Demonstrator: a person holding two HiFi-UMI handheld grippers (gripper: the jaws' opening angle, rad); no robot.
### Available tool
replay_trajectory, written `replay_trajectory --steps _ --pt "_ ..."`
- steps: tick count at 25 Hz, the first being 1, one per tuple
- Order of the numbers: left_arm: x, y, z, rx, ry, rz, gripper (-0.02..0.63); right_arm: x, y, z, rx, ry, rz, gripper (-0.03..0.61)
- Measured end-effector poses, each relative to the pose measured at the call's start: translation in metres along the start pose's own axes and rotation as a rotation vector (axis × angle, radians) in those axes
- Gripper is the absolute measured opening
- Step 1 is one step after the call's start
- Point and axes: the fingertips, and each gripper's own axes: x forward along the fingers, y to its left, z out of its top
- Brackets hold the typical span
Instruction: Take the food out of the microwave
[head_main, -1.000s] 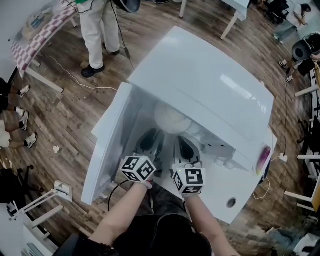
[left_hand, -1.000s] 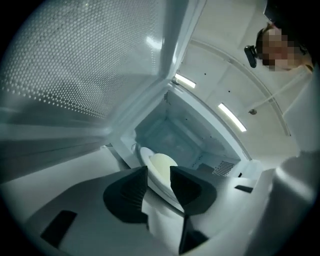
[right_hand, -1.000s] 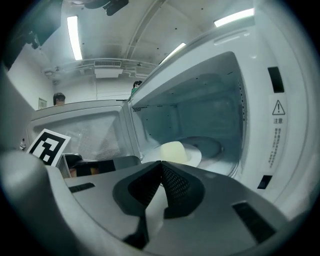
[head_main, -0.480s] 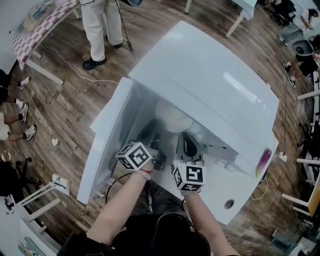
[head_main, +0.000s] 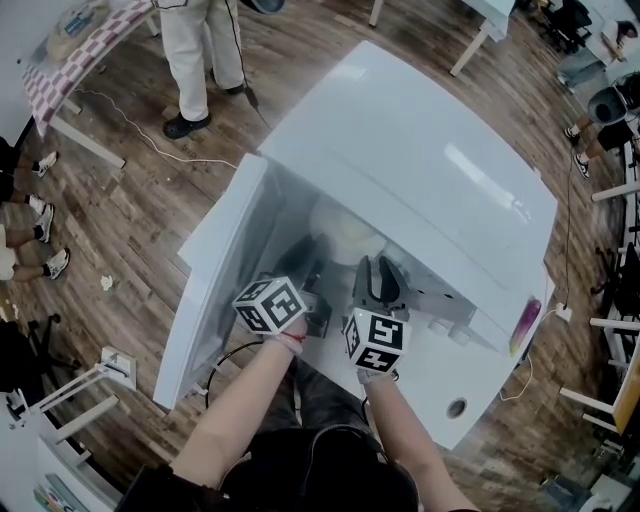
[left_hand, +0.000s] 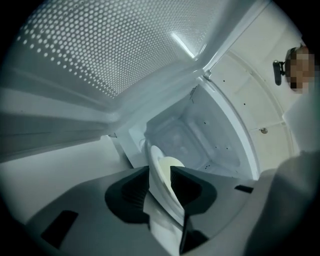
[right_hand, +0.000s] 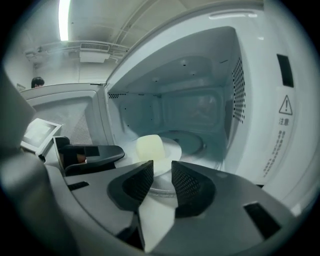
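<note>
Beside the open door of the white microwave, the left gripper is clamping the rim of the round white plate inside the cavity mouth. The jaws of the right gripper are opening astride that rim. A pale yellow food block is lying on the plate.

A person in white trousers stands on the wooden floor near a checkered tablecloth; a thin cable trails beside their dark shoe

Head view: plate half hidden under microwave roof. Right gripper view: food pale block, kind unclear. Far left, bystander cut by edge, legs only.
</note>
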Motion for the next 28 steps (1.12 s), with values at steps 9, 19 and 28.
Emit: replay_trajectory --steps 9,19,28 --pt "-0.001 0.003 -0.003 0.035 0.06 0.029 0.115 0.009 -0.003 -0.001 0.047 0.049 -0.001 0.112" --pt "-0.011 0.0 -0.009 -0.062 0.06 0.02 0.083 0.007 0.006 0.002 0.023 0.037 0.034 0.109" --pt "-0.023 0.003 -0.01 -0.205 0.029 0.038 0.046 0.001 0.013 0.0 0.005 0.035 0.037 0.109"
